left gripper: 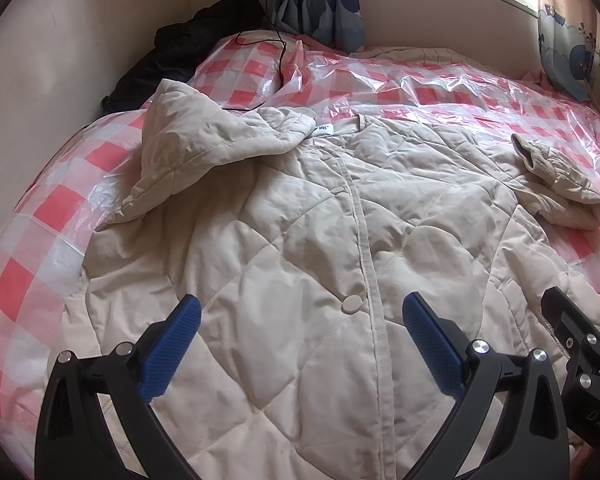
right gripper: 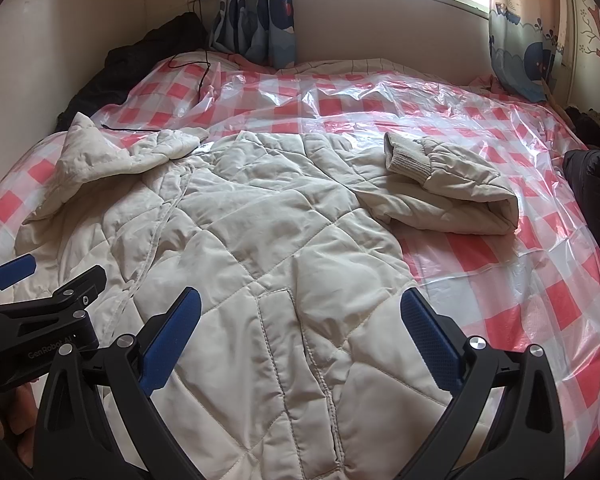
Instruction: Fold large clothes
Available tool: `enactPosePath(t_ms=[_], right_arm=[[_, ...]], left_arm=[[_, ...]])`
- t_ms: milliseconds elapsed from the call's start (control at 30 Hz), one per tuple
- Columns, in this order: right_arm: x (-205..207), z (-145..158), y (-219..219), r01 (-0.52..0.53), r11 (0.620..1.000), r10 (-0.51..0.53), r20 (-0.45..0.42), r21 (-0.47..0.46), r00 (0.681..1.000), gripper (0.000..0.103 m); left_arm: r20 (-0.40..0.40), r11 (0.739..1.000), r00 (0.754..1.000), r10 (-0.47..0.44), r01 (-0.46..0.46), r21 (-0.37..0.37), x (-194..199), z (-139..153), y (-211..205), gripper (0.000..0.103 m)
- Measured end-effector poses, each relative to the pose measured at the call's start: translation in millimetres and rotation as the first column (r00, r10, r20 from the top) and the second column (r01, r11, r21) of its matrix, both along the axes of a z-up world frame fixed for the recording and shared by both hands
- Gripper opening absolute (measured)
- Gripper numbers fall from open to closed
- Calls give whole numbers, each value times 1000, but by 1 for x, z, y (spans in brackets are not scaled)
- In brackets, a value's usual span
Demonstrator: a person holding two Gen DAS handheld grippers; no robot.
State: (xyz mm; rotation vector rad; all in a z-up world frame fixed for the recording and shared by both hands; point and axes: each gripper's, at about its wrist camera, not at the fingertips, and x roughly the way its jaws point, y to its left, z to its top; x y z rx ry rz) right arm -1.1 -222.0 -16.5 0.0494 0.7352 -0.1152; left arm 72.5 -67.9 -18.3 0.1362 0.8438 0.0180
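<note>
Here the plastic-covered checked bed (right gripper: 500, 272) lies bare right of the quilted cream jacket (left gripper: 300, 220). Left gripper (left gripper: 300, 320) and right gripper (right gripper: 300, 312) hover above its hem, jaws wide apart.

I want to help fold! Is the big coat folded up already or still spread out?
Mostly spread out. The beige coat lies flat, front up, across the checked bed cover. Only its sleeve is bent back on itself.

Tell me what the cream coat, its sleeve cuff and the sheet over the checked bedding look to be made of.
Coat: a matte woven shell, probably polyester or cotton blend, padded; the diamond stitching puffs between the seams. Sleeve cuff: ribbed knit, shown by its fine parallel ridges. Sheet: thin clear plastic film, glossy; it crinkles, throws white glare and lets the checks show through.
</note>
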Motion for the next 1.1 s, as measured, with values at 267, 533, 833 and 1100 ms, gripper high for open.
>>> enactPosePath(t_ms=[267,533,833,1100], right_arm=[[-1,-1,1,9,1000,-9,0,-16,1000,97],[-4,1,2,16,999,-15,4,-42,1000,96],[-4,2,3,19,999,-18,2,-42,1000,97],[-3,1,-6,19,999,-19,-6,-35,1000,97]], left_arm=[[1,1000,1000,6,-6,-13,0,-2,-1,97],[-7,1000,1000,6,-6,-18,1,-4,-3,97],[-15,1000,1000,6,-6,-30,3,-7,-4,97],[-21,999,1000,6,-7,-45,5,-9,-4,97]])
